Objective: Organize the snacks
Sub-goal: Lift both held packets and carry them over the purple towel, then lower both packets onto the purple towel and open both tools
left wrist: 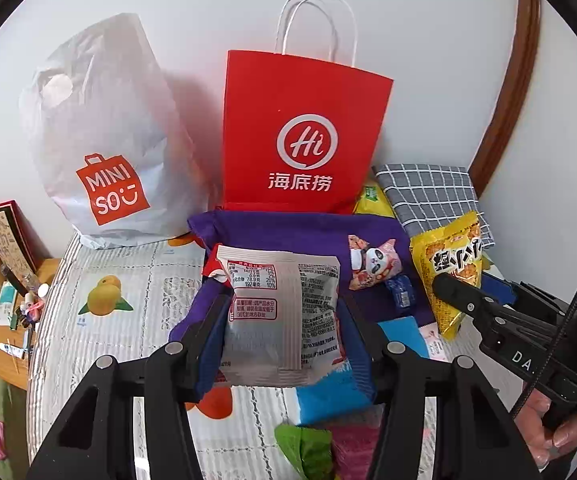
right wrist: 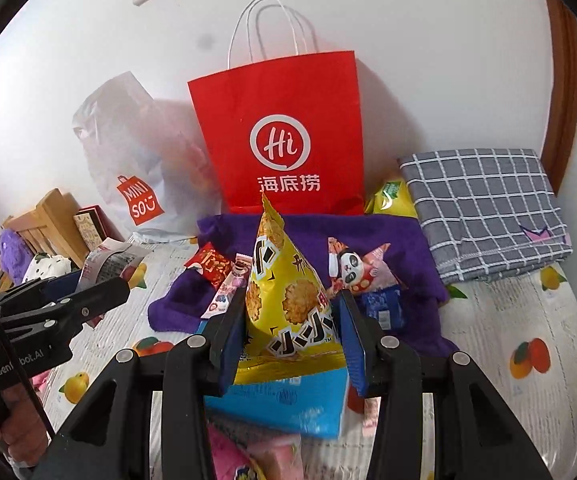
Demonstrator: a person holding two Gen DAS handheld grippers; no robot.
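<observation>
While the left gripper (left wrist: 284, 320) clamps a flat silver-white packet (left wrist: 280, 312) printed with red and black text, its back facing the camera, the right gripper (right wrist: 288, 332) pinches a glossy yellow cracker bag (right wrist: 288, 300) standing point-up; both packets hang above the purple cloth (right wrist: 408, 248) before the red paper bag (left wrist: 304, 136); both grippers tilt downward.

Paper bag (left wrist: 304, 128) behind cloth (left wrist: 288, 228)

A red paper bag (left wrist: 304, 136) with white logo stands at centre; lower right, a grey white-checked folded cloth (right wrist: 484, 208); below, a purple cloth (right wrist: 408, 240).
</observation>
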